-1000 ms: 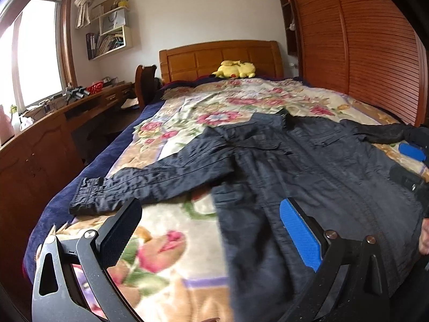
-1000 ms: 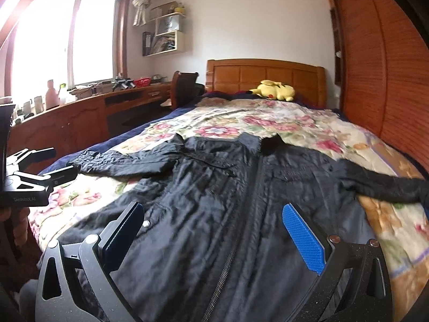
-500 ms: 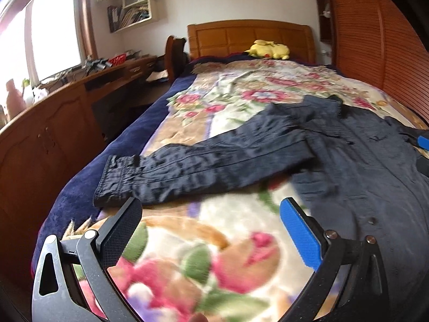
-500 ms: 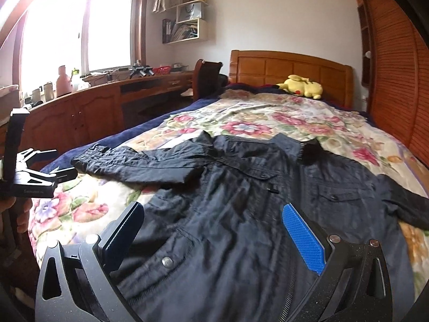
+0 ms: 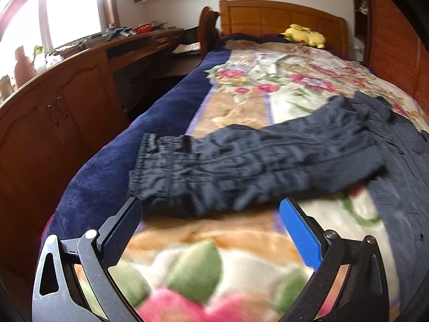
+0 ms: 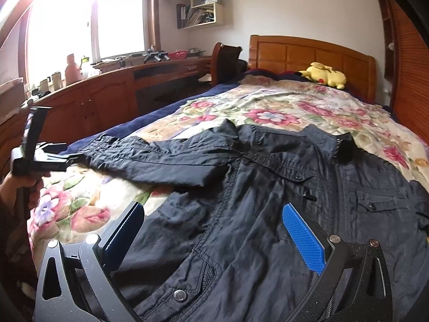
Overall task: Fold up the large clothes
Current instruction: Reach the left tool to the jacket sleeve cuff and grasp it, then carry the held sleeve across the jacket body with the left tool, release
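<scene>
From the left wrist camera, the left gripper [image 5: 211, 214] stands with its fingers spread wide and nothing between them, hovering over the floral blanket [image 5: 289, 86] on the bed. Just ahead of the fingertips lies the sleeve [image 5: 241, 166] of the dark jacket [image 5: 402, 161], stretched out flat with its gathered cuff [image 5: 158, 158] reaching past the left finger toward the navy edge of the bedding; the jacket's body runs off beyond the right, blue-padded finger. A yellow plush toy [image 5: 304, 35] sits far ahead by the wooden headboard [image 5: 278, 18]. From the right wrist camera, the right gripper [image 6: 213, 214] is likewise wide open and holding nothing, and the jacket's front spreads under and between its fingers, zip and snap pockets facing up. Off beyond the left finger, the left gripper appears in a person's hand [image 6: 10, 187], near the sleeve's cuff; small lettering on its side is too blurred to read.
</scene>
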Action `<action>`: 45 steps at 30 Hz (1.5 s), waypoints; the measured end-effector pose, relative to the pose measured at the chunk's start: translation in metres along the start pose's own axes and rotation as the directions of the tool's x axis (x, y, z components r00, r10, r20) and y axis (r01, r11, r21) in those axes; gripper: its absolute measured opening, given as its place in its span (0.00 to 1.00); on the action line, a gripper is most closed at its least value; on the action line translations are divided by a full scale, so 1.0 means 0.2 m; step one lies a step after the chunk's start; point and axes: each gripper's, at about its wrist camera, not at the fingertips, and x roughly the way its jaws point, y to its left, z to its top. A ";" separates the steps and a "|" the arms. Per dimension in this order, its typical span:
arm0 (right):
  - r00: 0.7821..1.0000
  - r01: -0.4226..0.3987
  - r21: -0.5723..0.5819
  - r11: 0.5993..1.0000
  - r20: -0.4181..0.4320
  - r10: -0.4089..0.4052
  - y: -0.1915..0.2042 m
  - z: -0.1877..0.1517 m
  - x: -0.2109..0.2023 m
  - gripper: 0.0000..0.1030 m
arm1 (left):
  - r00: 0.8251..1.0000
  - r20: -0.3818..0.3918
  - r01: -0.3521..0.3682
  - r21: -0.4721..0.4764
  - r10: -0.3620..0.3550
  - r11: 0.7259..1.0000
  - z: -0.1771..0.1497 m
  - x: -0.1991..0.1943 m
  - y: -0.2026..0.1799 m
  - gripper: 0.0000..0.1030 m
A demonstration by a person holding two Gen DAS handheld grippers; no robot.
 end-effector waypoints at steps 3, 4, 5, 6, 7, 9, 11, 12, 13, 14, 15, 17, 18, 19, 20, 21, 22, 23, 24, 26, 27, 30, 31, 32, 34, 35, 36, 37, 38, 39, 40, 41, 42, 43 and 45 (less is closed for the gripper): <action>1.000 -0.015 -0.030 0.999 -0.002 0.015 0.01 0.00 0.00 1.00 | 0.999 -0.027 -0.027 -0.018 0.026 0.999 0.04 0.10 0.06 0.97; 1.000 -0.019 -0.037 0.999 -0.004 0.019 0.02 0.01 0.01 1.00 | 0.999 -0.037 -0.039 -0.027 0.038 0.999 0.06 0.13 0.08 0.96; 1.000 -0.024 -0.039 0.999 -0.005 0.024 0.02 0.01 0.01 1.00 | 0.998 -0.044 -0.048 -0.037 0.046 0.998 0.07 0.15 0.11 0.95; 1.000 -0.028 -0.040 0.999 -0.006 0.028 0.02 0.01 0.02 1.00 | 0.997 -0.050 -0.055 -0.050 0.052 0.997 0.07 0.18 0.14 0.95; 0.999 -0.034 -0.041 0.999 -0.007 0.033 0.01 0.01 0.03 1.00 | 0.996 -0.062 -0.065 -0.069 0.061 0.996 0.08 0.21 0.17 0.93; 0.999 -0.038 -0.044 0.998 -0.012 0.037 0.01 0.00 0.03 1.00 | 0.994 -0.081 -0.077 -0.099 0.069 0.992 0.09 0.25 0.23 0.90; 0.999 -0.039 -0.044 0.998 -0.017 0.038 0.00 0.00 0.03 1.00 | 0.992 -0.101 -0.088 -0.140 0.074 0.986 0.08 0.29 0.30 0.87; 0.999 -0.040 -0.041 0.998 -0.020 0.039 0.00 0.00 0.03 1.00 | 0.991 -0.113 -0.087 -0.167 0.068 0.982 0.07 0.31 0.33 0.86; 0.999 -0.040 -0.040 0.998 -0.023 0.039 -0.01 0.00 0.04 1.00 | 0.990 -0.125 -0.087 -0.188 0.065 0.978 0.06 0.33 0.35 0.86; 0.999 -0.040 -0.037 0.998 -0.026 0.039 -0.01 0.00 0.04 1.00 | 0.989 -0.138 -0.088 -0.210 0.060 0.974 0.04 0.34 0.37 0.84; 0.999 -0.042 -0.034 0.999 -0.029 0.041 -0.01 0.00 0.04 1.00 | 0.988 -0.145 -0.082 -0.222 0.050 0.972 0.03 0.35 0.38 0.83; 0.999 -0.044 -0.031 0.999 -0.032 0.043 -0.01 0.00 0.05 1.00 | 0.989 -0.143 -0.078 -0.230 0.046 0.970 0.01 0.34 0.38 0.82; 0.998 -0.046 -0.031 0.998 -0.033 0.045 -0.01 0.00 0.05 1.00 | 0.989 -0.143 -0.077 -0.229 0.045 0.970 0.01 0.34 0.38 0.81; 0.998 -0.047 -0.033 0.998 -0.033 0.045 -0.01 0.00 0.05 1.00 | 0.988 -0.147 -0.075 -0.227 0.042 0.971 0.01 0.34 0.37 0.79; 0.998 -0.047 -0.036 0.998 -0.033 0.046 -0.01 0.00 0.05 1.00 | 0.987 -0.156 -0.076 -0.224 0.041 0.972 0.00 0.33 0.37 0.77; 0.998 -0.049 -0.040 0.998 -0.033 0.048 0.00 0.00 0.05 1.00 | 0.985 -0.166 -0.078 -0.222 0.041 0.972 0.00 0.34 0.36 0.75; 0.998 -0.050 -0.043 0.998 -0.028 0.048 0.00 0.00 0.04 1.00 | 0.984 -0.171 -0.081 -0.220 0.043 0.972 0.00 0.33 0.36 0.69; 0.999 -0.051 -0.046 0.998 -0.019 0.050 0.00 0.00 0.03 1.00 | 0.984 -0.176 -0.074 -0.221 0.035 0.972 -0.01 0.32 0.34 0.63; 0.999 -0.051 -0.048 0.998 -0.017 0.050 0.00 0.00 0.02 1.00 | 0.983 -0.183 -0.073 -0.219 0.032 0.973 -0.01 0.32 0.33 0.62; 0.999 -0.050 -0.049 0.998 -0.015 0.049 0.00 0.00 0.02 1.00 | 0.979 -0.199 -0.089 -0.209 0.046 0.974 -0.02 0.33 0.31 0.57; 0.999 -0.047 -0.049 0.998 -0.012 0.046 -0.01 -0.01 0.01 1.00 | 0.978 -0.206 -0.085 -0.213 0.040 0.973 -0.02 0.33 0.31 0.55; 0.999 -0.047 -0.046 0.998 -0.002 0.047 -0.03 -0.01 -0.02 1.00 | 0.977 -0.214 -0.042 -0.232 -0.009 0.972 -0.02 0.33 0.29 0.30; 0.999 -0.047 -0.045 0.998 0.002 0.047 -0.04 -0.01 -0.03 1.00 | 0.978 -0.208 -0.032 -0.218 -0.014 0.975 -0.01 0.32 0.27 0.18; 0.999 -0.044 -0.045 0.998 0.008 0.044 -0.05 -0.01 -0.04 1.00 | 0.982 -0.191 -0.044 -0.179 0.010 0.983 0.01 0.29 0.23 0.16; 0.999 -0.035 -0.040 0.999 0.023 0.036 -0.07 -0.02 -0.07 1.00 | 0.985 -0.167 -0.059 -0.130 0.037 0.990 0.04 0.23 0.16 0.13; 0.999 -0.029 -0.039 0.999 0.032 0.031 -0.08 -0.02 -0.08 1.00 | 0.988 -0.154 -0.051 -0.117 0.033 0.992 0.07 0.20 0.13 0.12; 0.999 -0.020 -0.041 0.999 0.038 0.022 -0.09 -0.02 -0.09 1.00 | 0.990 -0.137 -0.044 -0.106 0.029 0.993 0.10 0.17 0.09 0.12; 0.999 -0.008 -0.044 0.999 0.041 0.010 -0.09 -0.03 -0.10 1.00 | 0.993 -0.112 -0.038 -0.093 0.027 0.995 0.13 0.12 0.05 0.12; 0.999 0.003 -0.047 0.999 0.045 -0.001 -0.10 -0.03 -0.11 1.00 | 0.996 -0.091 -0.026 -0.086 0.018 0.996 0.16 0.08 0.01 0.12; 0.999 0.015 -0.051 0.999 0.049 -0.012 -0.11 -0.03 -0.12 1.00 | 0.997 -0.070 -0.012 -0.079 0.006 0.997 0.19 0.04 -0.03 0.12; 0.998 0.021 -0.052 0.998 0.053 -0.019 -0.11 -0.03 -0.13 1.00 | 0.999 -0.049 0.003 -0.066 -0.007 0.998 0.23 0.00 -0.08 0.12; 0.998 0.025 -0.051 0.998 0.057 -0.022 -0.12 -0.03 -0.14 1.00 | 0.999 -0.031 0.016 -0.051 -0.018 0.999 0.25 -0.04 -0.13 0.11; 0.998 0.022 -0.044 0.999 0.060 -0.019 -0.13 -0.03 -0.15 1.00 | 0.999 -0.017 0.027 -0.037 -0.028 0.999 0.28 -0.06 -0.18 0.11; 0.998 0.009 -0.033 0.999 0.060 -0.007 -0.14 -0.03 -0.16 1.00 | 0.999 0.002 0.042 -0.014 -0.042 0.999 0.30 -0.10 -0.25 0.11; 0.998 -0.025 -0.003 1.000 0.059 0.025 -0.18 -0.03 -0.18 1.00 | 0.998 0.023 0.065 0.024 -0.065 0.998 0.35 -0.15 -0.38 0.11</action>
